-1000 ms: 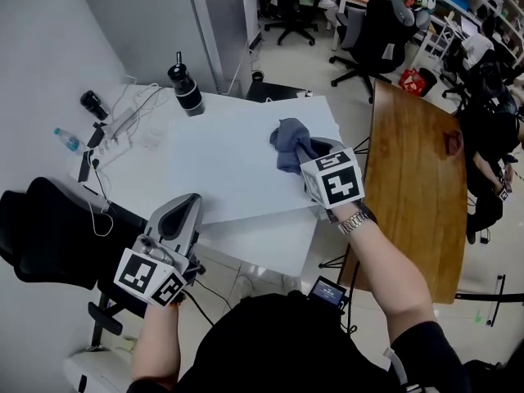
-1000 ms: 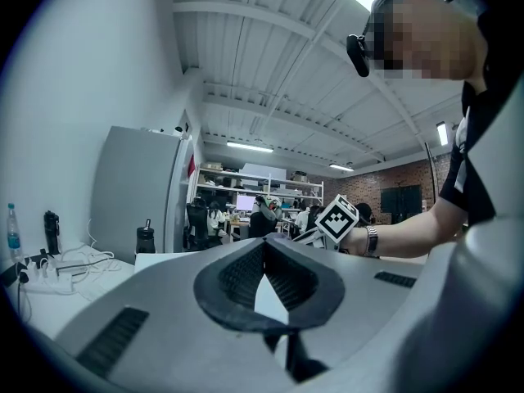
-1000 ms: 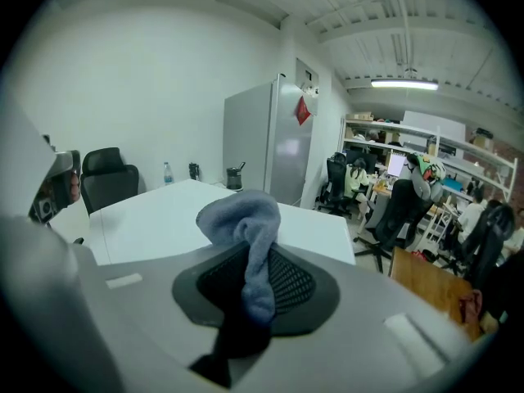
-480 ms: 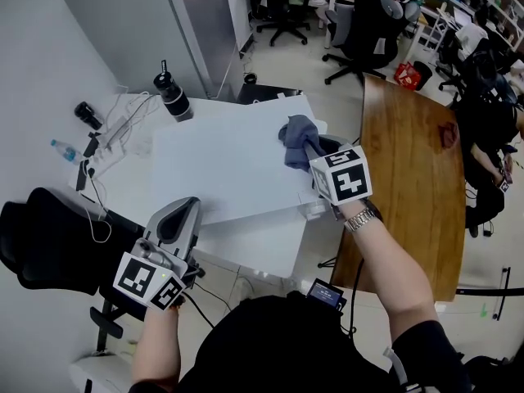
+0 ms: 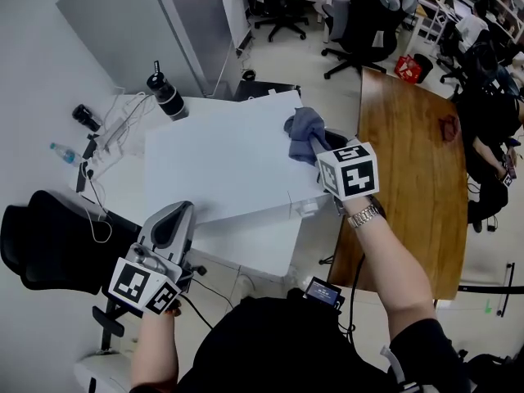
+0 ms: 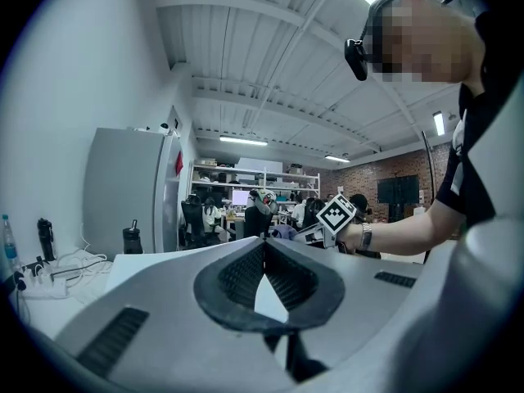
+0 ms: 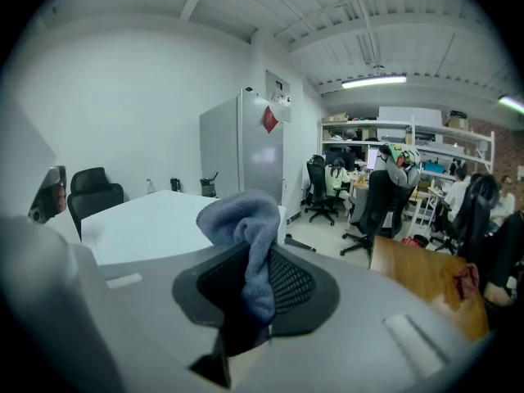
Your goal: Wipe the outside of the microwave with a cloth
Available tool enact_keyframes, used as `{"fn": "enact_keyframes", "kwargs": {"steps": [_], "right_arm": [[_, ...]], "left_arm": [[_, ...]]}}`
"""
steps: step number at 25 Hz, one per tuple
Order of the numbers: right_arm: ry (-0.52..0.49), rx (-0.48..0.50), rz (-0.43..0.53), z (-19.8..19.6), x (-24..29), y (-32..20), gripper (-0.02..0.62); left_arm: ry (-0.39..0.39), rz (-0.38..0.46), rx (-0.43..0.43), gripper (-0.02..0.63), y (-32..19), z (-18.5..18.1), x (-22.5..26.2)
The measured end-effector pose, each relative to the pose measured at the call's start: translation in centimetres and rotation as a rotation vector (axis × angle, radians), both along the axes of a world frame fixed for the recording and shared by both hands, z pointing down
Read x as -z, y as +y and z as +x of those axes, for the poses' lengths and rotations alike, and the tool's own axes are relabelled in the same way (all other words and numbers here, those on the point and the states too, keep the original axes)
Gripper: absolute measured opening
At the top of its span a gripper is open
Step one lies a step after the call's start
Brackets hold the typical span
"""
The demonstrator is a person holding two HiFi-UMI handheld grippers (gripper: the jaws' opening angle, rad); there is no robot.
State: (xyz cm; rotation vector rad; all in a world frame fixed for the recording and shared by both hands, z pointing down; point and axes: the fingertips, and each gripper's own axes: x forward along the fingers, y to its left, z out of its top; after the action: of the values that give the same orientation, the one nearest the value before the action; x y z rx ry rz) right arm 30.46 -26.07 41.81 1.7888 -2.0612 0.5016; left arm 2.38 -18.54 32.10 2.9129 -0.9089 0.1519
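Observation:
The microwave point(image 5: 221, 166) shows as a big white box on the desk, its flat top facing me. My right gripper point(image 5: 319, 147) is shut on a grey-blue cloth point(image 5: 304, 128), which lies bunched at the top's right edge. In the right gripper view the cloth point(image 7: 244, 219) bulges up from between the jaws, with the white top point(image 7: 143, 219) behind it. My left gripper point(image 5: 175, 213) hangs shut and empty by the box's near-left corner, off the surface. In the left gripper view its jaws point(image 6: 264, 248) meet over the white top point(image 6: 155, 262), with the right gripper point(image 6: 332, 219) across from it.
A black flask point(image 5: 166, 95), a water bottle point(image 5: 65, 152) and cables with a power strip point(image 5: 110, 129) sit on the desk's far left. A black chair point(image 5: 49, 240) is at left and a wooden table point(image 5: 409, 170) at right. A grey fridge point(image 5: 139, 19) stands behind.
My right gripper has slid the cloth rightward across the white top to its right edge. The left gripper has drifted slightly down and left, still shut.

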Motion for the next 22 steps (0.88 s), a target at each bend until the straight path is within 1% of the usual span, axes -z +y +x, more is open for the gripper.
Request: {"fn": "enact_keyframes", "kwargs": {"steps": [14, 22], "right_arm": [[-0.072, -0.035, 0.000, 4.1, -2.9, 0.3, 0.069], [-0.124, -0.034, -0.041, 4.8, -7.4, 0.3, 0.068]], "left_arm": [[-0.038, 0.009, 0.009, 0.005, 0.7, 2.0, 0.1], [-0.068, 0.009, 0.016, 0.005, 0.9, 2.9, 0.0]]}}
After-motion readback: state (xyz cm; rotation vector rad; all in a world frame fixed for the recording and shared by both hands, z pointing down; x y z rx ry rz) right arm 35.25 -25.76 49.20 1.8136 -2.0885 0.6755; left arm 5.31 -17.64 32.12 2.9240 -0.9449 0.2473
